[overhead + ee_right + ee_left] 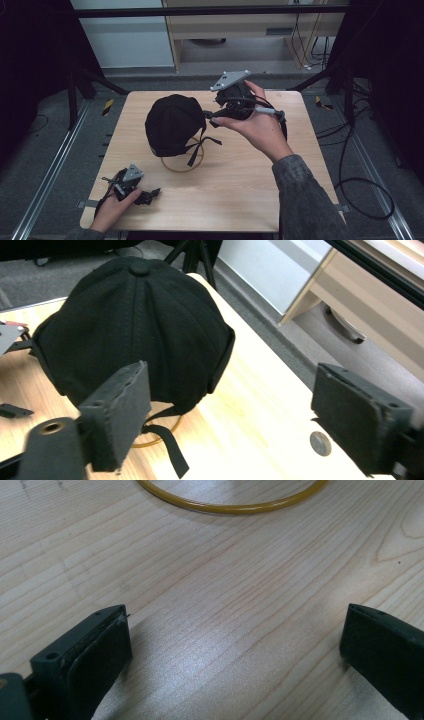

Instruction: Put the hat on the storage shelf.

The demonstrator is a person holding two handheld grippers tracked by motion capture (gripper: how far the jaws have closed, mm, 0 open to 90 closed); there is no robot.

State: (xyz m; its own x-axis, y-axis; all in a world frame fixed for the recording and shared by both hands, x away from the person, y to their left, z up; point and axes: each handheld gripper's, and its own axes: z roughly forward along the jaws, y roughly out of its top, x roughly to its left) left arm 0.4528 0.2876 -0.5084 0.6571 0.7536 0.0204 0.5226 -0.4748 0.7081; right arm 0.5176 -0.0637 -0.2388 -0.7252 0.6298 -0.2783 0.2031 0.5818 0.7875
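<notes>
Black cap [172, 124] on pale wooden table [240, 200], yellow ring [230, 506] beneath, both jaws wide, empty.

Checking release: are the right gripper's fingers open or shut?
Open. The right gripper has its fingers spread wide, nothing between them; the cap sits beyond, untouched.

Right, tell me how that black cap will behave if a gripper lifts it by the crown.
The black cap looks like soft stitched cloth, so it would probably sag and fold rather than hold its dome. It likely weighs little. Its loose strap would probably dangle and might drag the yellow ring it lies across.
</notes>
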